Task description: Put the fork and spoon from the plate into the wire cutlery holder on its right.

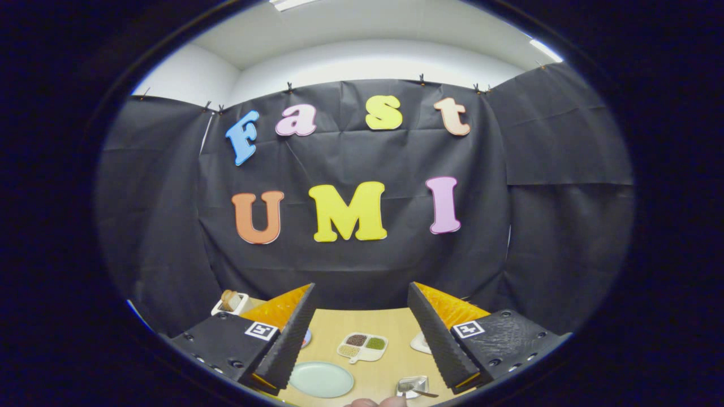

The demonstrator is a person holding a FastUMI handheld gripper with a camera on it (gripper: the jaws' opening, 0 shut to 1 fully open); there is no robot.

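Fingertip of a person's hand sits nearest, by the near table edge. Gripper jaws wide open, holding nothing, held high and well above everything. Plate lies near-left between jaws; can't see fork/spoon on it. Wire holder near-right w/ a utensil in it. I'd tilt down, then line up over plate before closing.

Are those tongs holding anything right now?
No, the tongs are spread wide apart with nothing between them, hovering above the pale plate on the table.

Gripper — ridged fingers, square markers
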